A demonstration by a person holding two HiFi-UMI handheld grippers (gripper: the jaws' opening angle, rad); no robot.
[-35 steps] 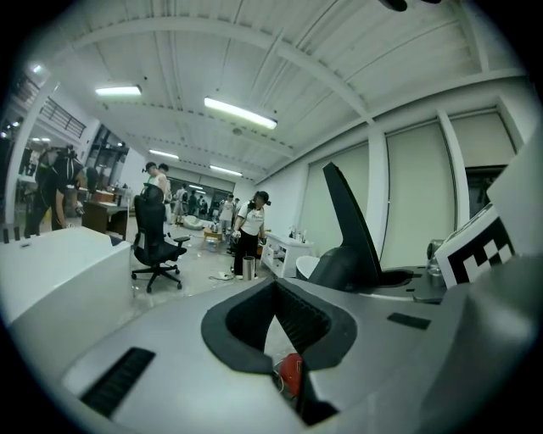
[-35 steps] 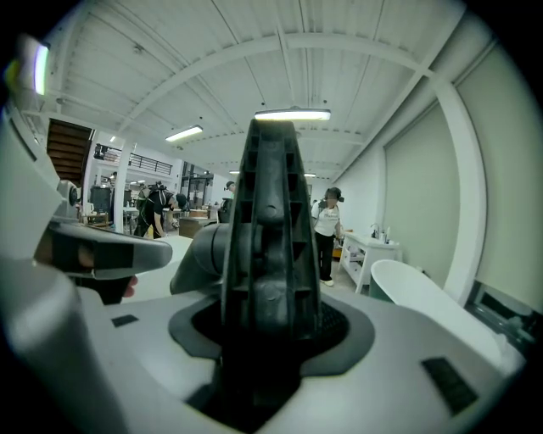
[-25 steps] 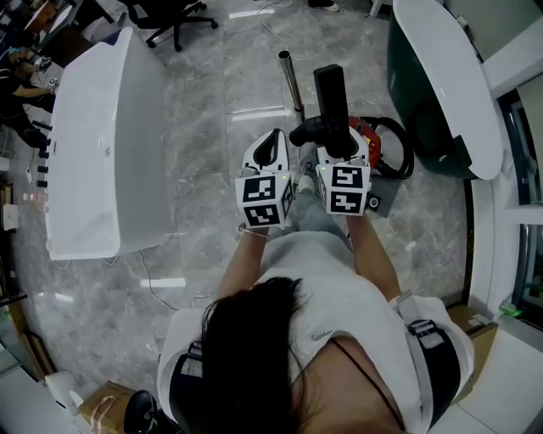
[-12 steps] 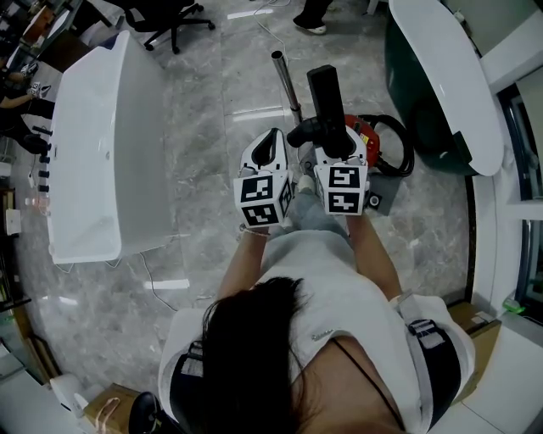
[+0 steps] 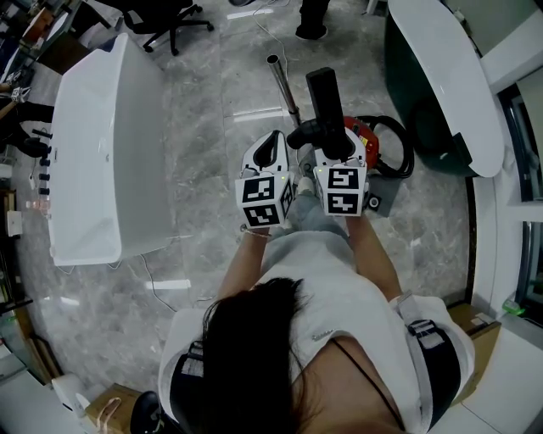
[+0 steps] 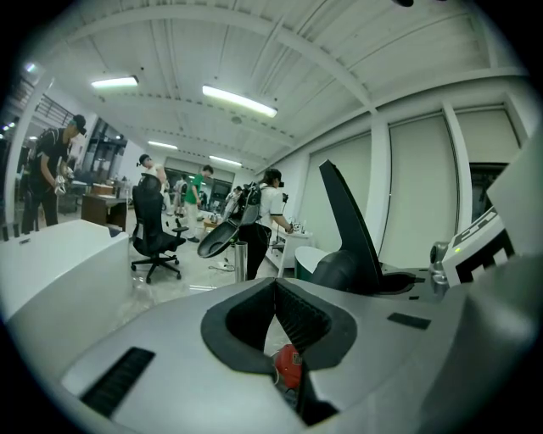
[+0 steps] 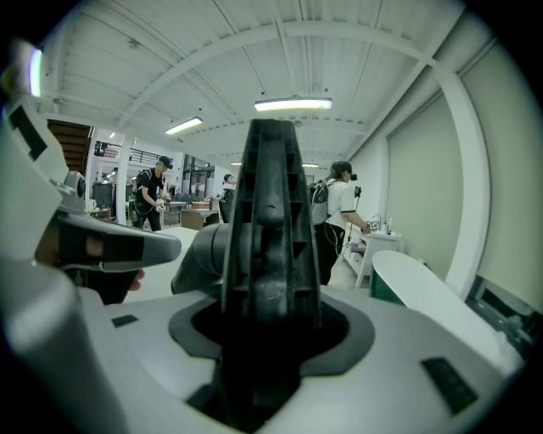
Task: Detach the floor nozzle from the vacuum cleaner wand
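Grey marbled floor (image 5: pixel 204 127) bears a red vacuum cleaner (image 5: pixel 363 129), a long white table (image 5: pixel 102 144), an office chair (image 5: pixel 165 13)

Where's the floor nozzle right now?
Head view, upper centre: the floor nozzle sits in the right gripper, just right of the metal wand.

A grey marble floor (image 5: pixel 204 153) carries a long white table (image 5: pixel 102 144) at the left, with a black office chair (image 5: pixel 165 17) near its far end. At the upper right a white oval table (image 5: pixel 441 76) on a dark green base stands beside a window (image 5: pixel 528 169). Strip lights (image 6: pixel 237 100) line the white ceiling (image 6: pixel 339 51).
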